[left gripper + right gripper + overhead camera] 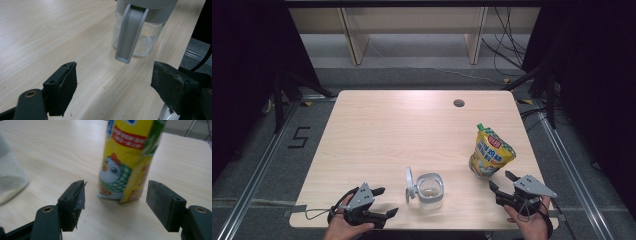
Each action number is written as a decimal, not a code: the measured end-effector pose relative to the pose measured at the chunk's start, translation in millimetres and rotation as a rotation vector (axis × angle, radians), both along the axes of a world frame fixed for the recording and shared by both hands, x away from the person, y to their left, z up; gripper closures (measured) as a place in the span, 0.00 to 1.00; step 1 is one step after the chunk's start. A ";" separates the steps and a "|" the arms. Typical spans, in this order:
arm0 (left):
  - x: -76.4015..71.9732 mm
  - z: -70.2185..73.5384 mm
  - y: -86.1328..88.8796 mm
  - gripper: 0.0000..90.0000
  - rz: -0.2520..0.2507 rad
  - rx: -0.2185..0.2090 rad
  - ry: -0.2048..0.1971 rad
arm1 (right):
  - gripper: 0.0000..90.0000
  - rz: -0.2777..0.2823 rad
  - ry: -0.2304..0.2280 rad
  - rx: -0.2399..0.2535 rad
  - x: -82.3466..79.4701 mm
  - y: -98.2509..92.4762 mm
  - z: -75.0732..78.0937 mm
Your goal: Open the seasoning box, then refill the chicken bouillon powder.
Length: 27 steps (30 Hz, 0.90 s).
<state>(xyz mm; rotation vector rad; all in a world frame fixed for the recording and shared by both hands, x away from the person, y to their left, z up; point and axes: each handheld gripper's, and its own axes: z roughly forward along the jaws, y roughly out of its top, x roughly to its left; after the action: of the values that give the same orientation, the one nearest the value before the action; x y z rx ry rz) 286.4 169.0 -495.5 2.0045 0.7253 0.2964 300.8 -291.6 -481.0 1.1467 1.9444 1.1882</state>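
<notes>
At the bottom edge of the high view, two hands come in, cut off at the wrists. The left hand-held gripper (386, 201) lies low at lower left, tilted toward the centre, jaws apart and holding nothing. The right hand-held gripper (502, 181) sits at lower right, pointing up-frame, jaws apart, nothing between them.

Between the two, at lower centre, stands a clear jar (430, 191) with a grey lid (410, 181) flipped up on its left side. In the left gripper view its top is cut off and pale powder clouds the glass. Just above the right hand-held gripper, a yellow pouch (490, 151) stands upright, its print too small to read; in the right gripper view its top is cut off.

The bench (402, 130) is pale wood, a round hole (458, 103) at upper right. Beyond lie grey floor, cables and dark curtains.
</notes>
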 end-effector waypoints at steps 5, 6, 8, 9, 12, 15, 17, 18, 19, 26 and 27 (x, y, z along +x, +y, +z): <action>0.6 -0.3 -1.8 0.23 -0.002 -0.002 0.005 | 0.29 -0.015 -0.020 0.027 7.9 -4.6 -2.6; 1.0 -0.2 -1.9 0.23 -0.006 0.001 -0.004 | 0.24 -0.018 -0.021 0.037 9.0 -4.0 -3.2; 2.0 -0.2 -2.3 0.23 -0.016 0.003 -0.005 | 0.21 -0.022 -0.028 0.033 10.8 -2.3 -4.1; 1.9 -0.6 -2.7 0.23 -0.016 0.000 -0.007 | 0.21 -0.017 -0.025 0.028 11.8 -1.7 -5.1; 0.3 -0.9 -3.1 0.23 -0.006 0.007 0.002 | 0.17 -0.007 -0.025 0.012 14.7 1.8 -6.9; 0.2 -0.7 -3.4 0.23 -0.009 0.002 -0.006 | 0.17 0.017 -0.003 0.014 20.3 2.9 -10.9; 0.7 -0.2 -2.6 0.23 -0.016 0.008 0.000 | 0.17 -0.002 0.002 0.012 25.0 2.7 -13.9; 0.8 -0.1 -2.6 0.23 -0.016 0.006 0.000 | 0.17 -0.008 0.009 0.026 27.5 1.6 -15.2; 0.9 -0.5 -2.7 0.23 -0.016 -0.001 0.007 | 0.17 -0.006 0.007 0.030 28.6 0.6 -15.7; 1.4 -1.3 -2.8 0.23 -0.014 0.006 0.005 | 0.17 -0.011 -0.035 0.034 37.5 -5.8 -19.0; 1.1 -1.5 -3.4 0.23 -0.014 0.001 0.000 | 0.17 -0.008 -0.023 0.044 37.2 -4.4 -18.8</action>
<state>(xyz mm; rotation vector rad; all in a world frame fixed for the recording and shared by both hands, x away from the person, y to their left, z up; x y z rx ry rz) 287.5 165.6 -497.0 2.0098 0.7114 0.2884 338.0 -296.1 -499.8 1.1577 1.9035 1.2406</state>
